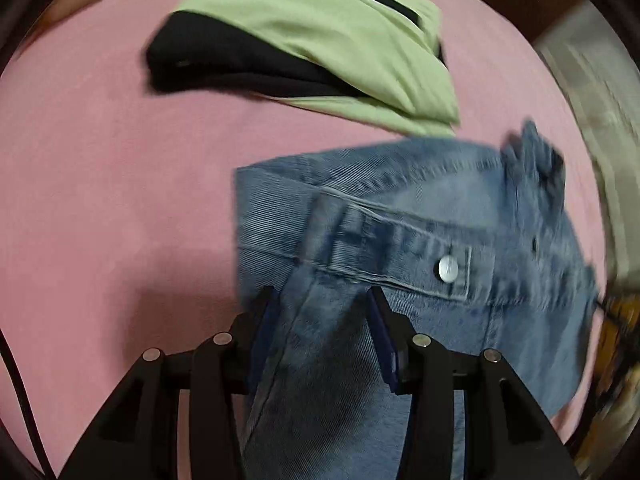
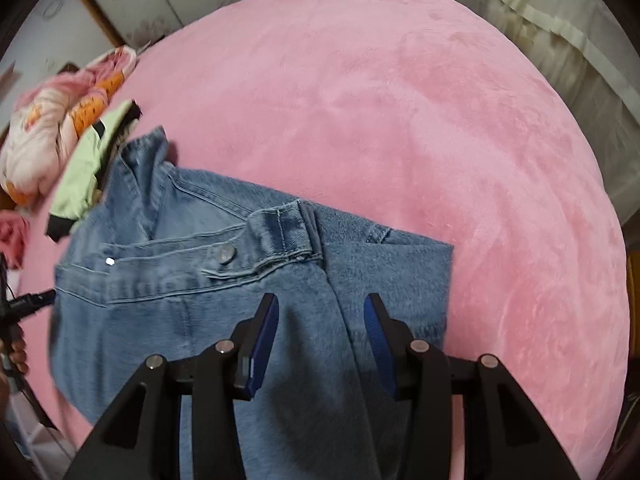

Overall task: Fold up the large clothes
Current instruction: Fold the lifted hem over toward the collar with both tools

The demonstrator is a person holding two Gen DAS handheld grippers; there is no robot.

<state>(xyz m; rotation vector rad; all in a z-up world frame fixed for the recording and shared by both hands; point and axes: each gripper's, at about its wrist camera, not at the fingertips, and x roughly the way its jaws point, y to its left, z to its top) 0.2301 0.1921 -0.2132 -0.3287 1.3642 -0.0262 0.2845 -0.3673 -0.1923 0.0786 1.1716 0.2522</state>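
Pink plush bedding fills both views and carries everything I work on. Largest upon it is the denim jacket, lying partly folded from six o'clock up to the centre of each view, a buttoned cuff or tab crossing its top layer. Beyond it, at twelve o'clock in the left wrist view, rests a folded green and black garment, its near corner touching or just overlapping the denim's far edge. A crumpled floral quilt sits at ten o'clock in the right wrist view. My left gripper points steeply down over a raised ridge of denim, its jaws half spread and straddling the ridge without pressing on it. My right gripper is likewise half open above a seam, holding nothing. Smallest is the metal button, at four o'clock from centre in the left wrist view. I judge one fold as just laid and released; the next move calls for fresh grips on the near edge, both sides together, to carry it over evenly.
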